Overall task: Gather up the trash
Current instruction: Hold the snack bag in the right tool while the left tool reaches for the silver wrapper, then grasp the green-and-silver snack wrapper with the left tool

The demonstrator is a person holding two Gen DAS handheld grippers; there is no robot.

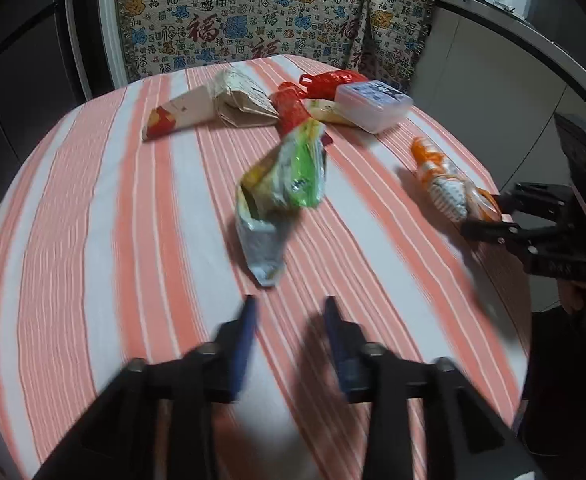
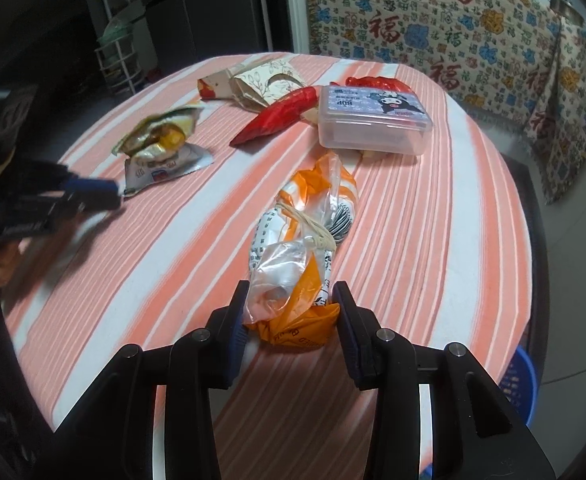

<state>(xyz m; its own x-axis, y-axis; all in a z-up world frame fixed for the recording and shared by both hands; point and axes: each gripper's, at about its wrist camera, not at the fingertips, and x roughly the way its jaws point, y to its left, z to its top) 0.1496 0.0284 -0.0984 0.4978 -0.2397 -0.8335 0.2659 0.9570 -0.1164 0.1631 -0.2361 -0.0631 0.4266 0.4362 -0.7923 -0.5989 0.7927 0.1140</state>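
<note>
The counter [image 2: 433,208] is round and has a cloth with orange and white stripes. The right gripper [image 2: 291,312] is low over the near edge, and its two blue fingers [image 2: 239,320] are wide, one on each side of the end of an orange and clear plastic bag [image 2: 305,240]. The bag is tied with a string and lies on the cloth, and I cannot tell if the fingers touch it. The left gripper [image 1: 291,312] is blurry and its fingers [image 1: 247,328] are apart with nothing between them. Just in front of it is a crumpled snack wrapper [image 1: 281,188], silver, green and yellow. Farther back lie a red wrapper [image 2: 281,114], a clear plastic box [image 2: 375,122] with a cartoon cow on its lid, a folded paper box [image 2: 269,82] with leaf drawings and a small red and white carton [image 1: 181,116]. A blue basket [image 2: 521,380] sits low beside the counter. A cloth with red letters and flowers [image 2: 445,28] hangs behind it.
</note>
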